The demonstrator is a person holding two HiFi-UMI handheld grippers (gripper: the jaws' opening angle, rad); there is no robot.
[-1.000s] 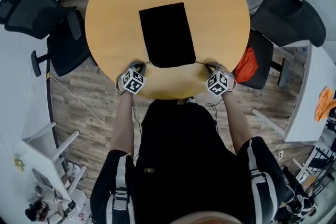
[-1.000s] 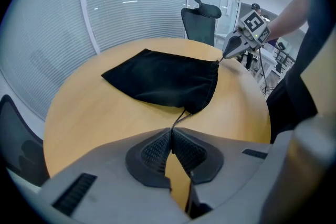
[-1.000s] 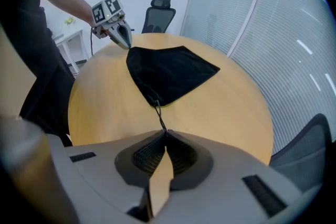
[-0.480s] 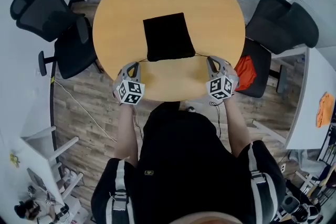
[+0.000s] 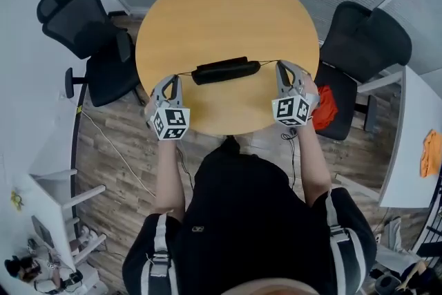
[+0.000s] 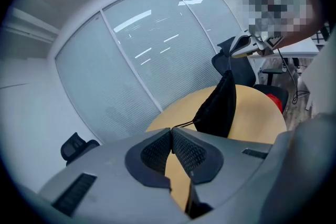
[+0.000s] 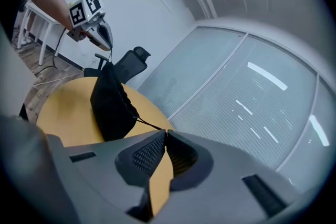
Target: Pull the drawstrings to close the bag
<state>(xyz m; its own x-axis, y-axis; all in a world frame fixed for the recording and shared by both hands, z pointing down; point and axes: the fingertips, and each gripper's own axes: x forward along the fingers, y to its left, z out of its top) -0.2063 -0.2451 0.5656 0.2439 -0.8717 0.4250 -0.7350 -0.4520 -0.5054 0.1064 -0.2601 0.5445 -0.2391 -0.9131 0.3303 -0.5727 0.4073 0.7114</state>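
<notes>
Black gathered bag (image 5: 221,71), thin taut drawstrings (image 5: 268,63)

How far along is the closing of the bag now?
Done: the left gripper and right gripper are each shut on a drawstring, and both cords run taut sideways. In hand: the black bag hangs between them, its mouth puckered. Left: perhaps a last tightening; I cannot confirm full closure.

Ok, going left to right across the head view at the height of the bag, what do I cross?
Black office chair → left gripper → left drawstring → black drawstring bag → right drawstring → right gripper → second black office chair.
</notes>
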